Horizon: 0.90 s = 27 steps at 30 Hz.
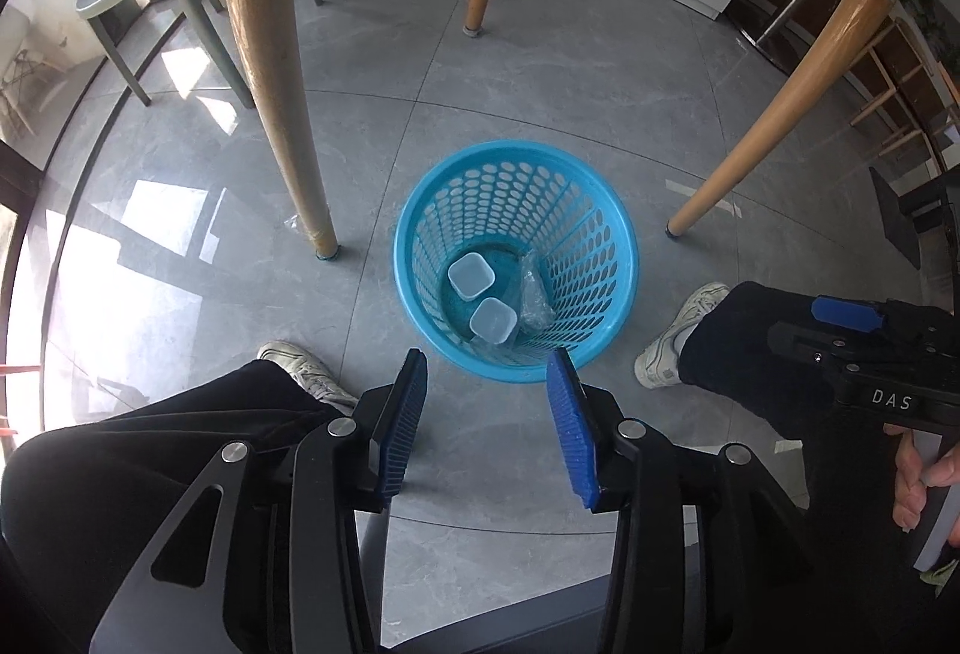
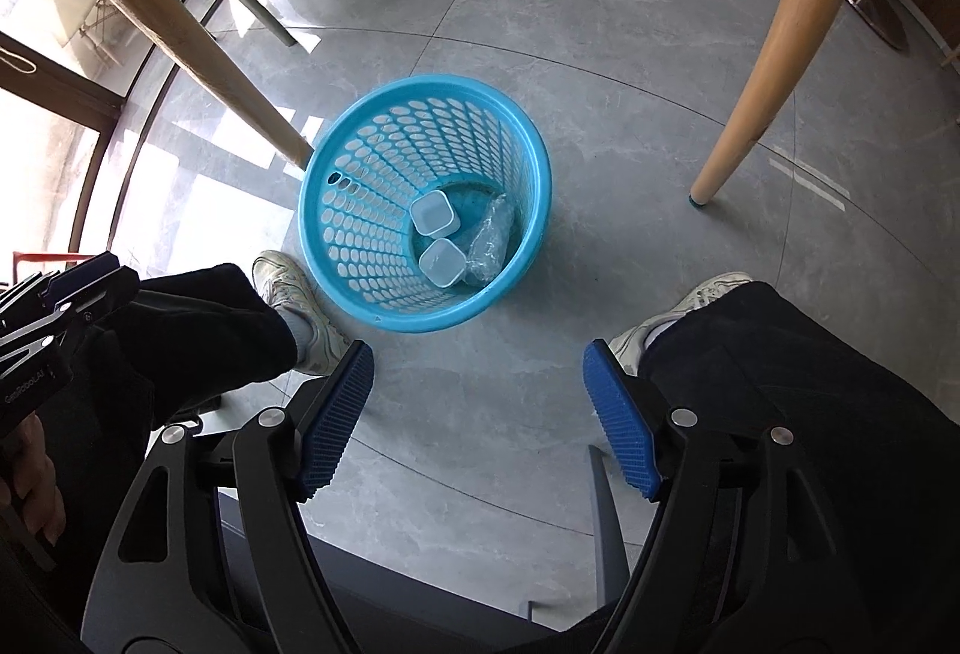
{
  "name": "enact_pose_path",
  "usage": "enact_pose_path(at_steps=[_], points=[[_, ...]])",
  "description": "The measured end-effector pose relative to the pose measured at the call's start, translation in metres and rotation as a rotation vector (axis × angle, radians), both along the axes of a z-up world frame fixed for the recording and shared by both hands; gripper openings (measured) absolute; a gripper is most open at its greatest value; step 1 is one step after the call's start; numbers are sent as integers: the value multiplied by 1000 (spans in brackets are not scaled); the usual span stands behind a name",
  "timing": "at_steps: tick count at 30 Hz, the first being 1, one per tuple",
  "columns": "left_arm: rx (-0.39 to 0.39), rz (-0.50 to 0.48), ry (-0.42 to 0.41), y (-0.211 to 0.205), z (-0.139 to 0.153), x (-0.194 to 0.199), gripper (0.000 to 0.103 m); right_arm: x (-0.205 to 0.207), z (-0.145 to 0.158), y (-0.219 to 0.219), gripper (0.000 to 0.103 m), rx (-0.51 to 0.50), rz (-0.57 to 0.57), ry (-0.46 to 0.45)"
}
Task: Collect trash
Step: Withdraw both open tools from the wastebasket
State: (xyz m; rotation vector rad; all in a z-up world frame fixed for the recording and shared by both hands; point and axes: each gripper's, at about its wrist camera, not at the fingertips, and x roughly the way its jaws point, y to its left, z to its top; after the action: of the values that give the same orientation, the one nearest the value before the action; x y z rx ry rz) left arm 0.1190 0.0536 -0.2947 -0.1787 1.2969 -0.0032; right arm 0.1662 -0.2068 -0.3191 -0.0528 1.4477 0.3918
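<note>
1. Plainly, both claws hang empty above the floor: the left claw [image 1: 487, 363] has its blue pads spread with nothing between them, and the right claw [image 2: 477, 357] stands spread wider, also bare.
2. The trash lies at the bottom of the blue perforated wastebasket [image 1: 420, 210], which stands on the grey tiles between the wooden table legs [image 1: 264, 72] and the person's white sneakers [image 1: 678, 336].
3. Inside are two small square translucent plastic cups [image 2: 433, 213], side by side, and a crumpled clear plastic wrapper [image 2: 489, 240] leaning against the wall next to them.
4. The cups look light and thin-walled; they would probably flex or crack under a hard squeeze, so a gentle pinch across two opposite flat sides, near the rim, suits them.
5. The wrapper seems nearly weightless, soft and slippery; pinching a bunched fold would hold better than a flat patch.
6. The basket itself looks light and fairly stiff; its rolled rim is the natural hold.
</note>
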Motion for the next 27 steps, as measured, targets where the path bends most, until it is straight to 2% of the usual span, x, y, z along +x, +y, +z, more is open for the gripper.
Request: enact_pose_path(at_steps=[4, 9, 11, 19, 27], points=[[15, 9, -44, 3, 18, -14, 44, -11, 21, -4, 77, 12, 6, -33], [29, 3, -96, 3, 37, -32, 46, -28, 45, -11, 78, -10, 29, -102], [38, -4, -114, 1, 45, -38, 46, -35, 55, -18, 83, -7, 26, -124], [67, -13, -186, 1, 75, -55, 47, -60, 86, -48, 83, 31, -6, -178], [105, -12, -284, 4, 117, -72, 51, -84, 135, -68, 86, 93, -32, -275]])
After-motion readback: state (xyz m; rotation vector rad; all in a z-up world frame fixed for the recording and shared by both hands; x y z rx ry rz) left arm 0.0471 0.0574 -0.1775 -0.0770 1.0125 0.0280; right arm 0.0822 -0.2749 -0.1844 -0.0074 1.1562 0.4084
